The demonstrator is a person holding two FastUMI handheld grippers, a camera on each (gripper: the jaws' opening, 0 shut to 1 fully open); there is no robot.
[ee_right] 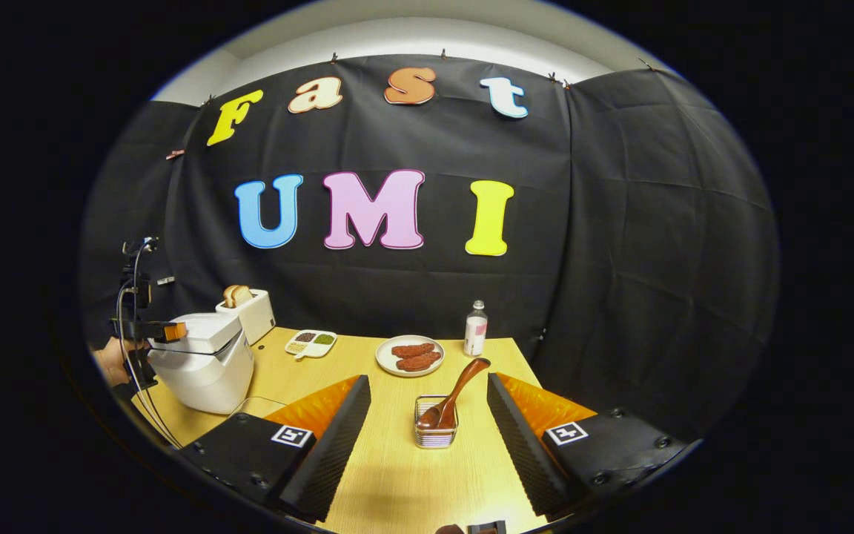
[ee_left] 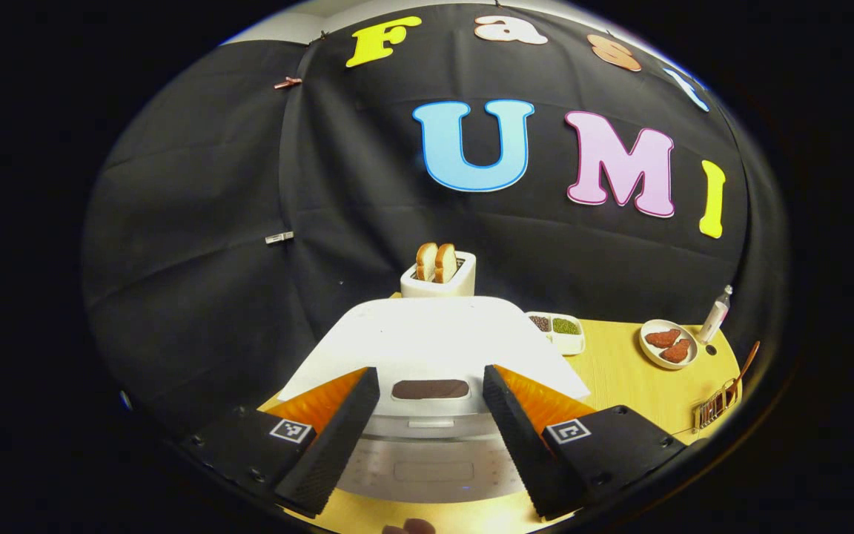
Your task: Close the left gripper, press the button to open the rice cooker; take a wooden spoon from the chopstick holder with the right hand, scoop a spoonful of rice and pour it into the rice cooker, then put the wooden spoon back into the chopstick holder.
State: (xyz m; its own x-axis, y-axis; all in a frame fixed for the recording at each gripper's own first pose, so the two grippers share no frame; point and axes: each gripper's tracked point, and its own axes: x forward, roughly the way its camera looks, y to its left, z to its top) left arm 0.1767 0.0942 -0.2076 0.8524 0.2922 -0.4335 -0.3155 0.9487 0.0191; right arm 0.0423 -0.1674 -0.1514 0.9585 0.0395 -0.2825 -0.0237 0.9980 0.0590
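Currently the left gripper (ee_left: 427,445) is held spread before the rice cooker (ee_left: 427,356); unclosed, the button (ee_left: 430,389) could be straddled.

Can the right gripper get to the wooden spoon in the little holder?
Probably yes. The right gripper is open, and the wooden spoon leans in the chopstick holder straight ahead between its fingers, with bare table in between.

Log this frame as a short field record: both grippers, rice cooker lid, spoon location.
left gripper: open, fingers either side of the rice cooker's front
rice cooker: lid down
right gripper: open, holding nothing, facing the chopstick holder
wooden spoon: standing tilted in the chopstick holder
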